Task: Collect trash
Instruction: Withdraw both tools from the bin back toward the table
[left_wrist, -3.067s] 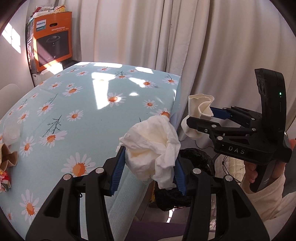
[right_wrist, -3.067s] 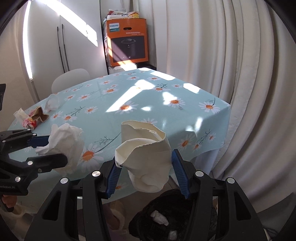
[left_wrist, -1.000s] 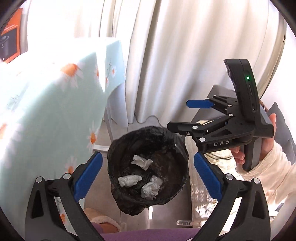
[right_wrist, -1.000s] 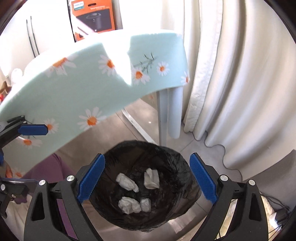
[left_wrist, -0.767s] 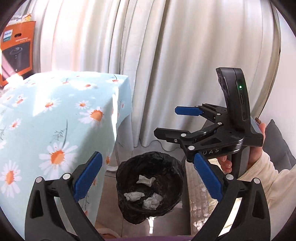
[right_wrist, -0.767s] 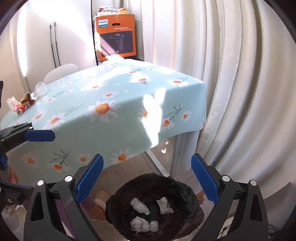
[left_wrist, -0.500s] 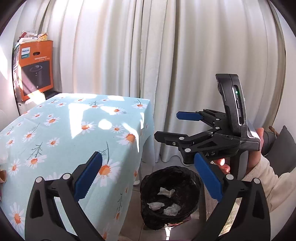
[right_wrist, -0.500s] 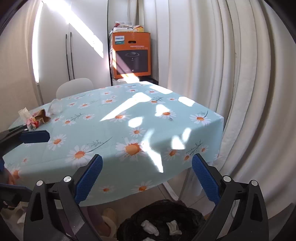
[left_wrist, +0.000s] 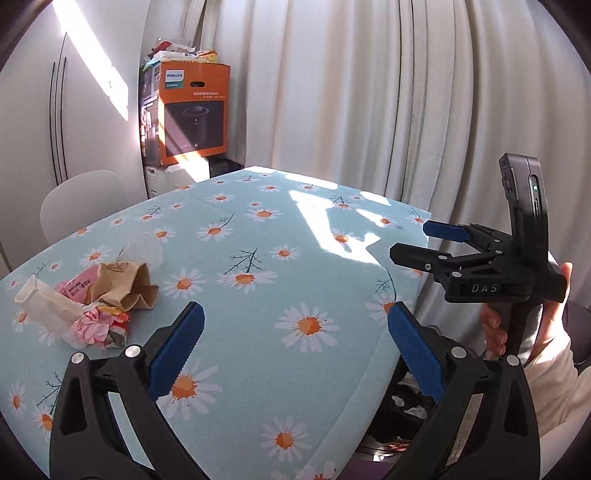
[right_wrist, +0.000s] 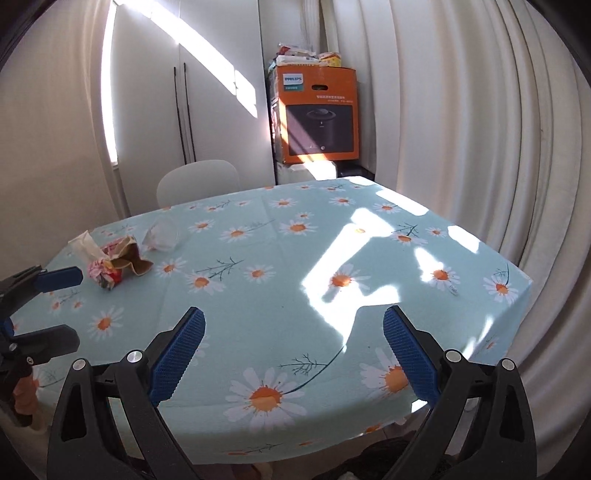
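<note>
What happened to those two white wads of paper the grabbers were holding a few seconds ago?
Both were let go into the black bin bag beside the table. The left gripper and right gripper now stand open and empty, and have swung up from the bin to face the daisy tablecloth again. The pile of wrappers and the clear plastic cup on the far side of the table stayed where they were.

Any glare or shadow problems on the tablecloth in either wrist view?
Left wrist: blown-out sun patch on the tablecloth far right; trash pile evenly lit. Right wrist: hard sun patches and gripper shadows mid-right; trash pile in shade. Strong fisheye bending in both.
</note>
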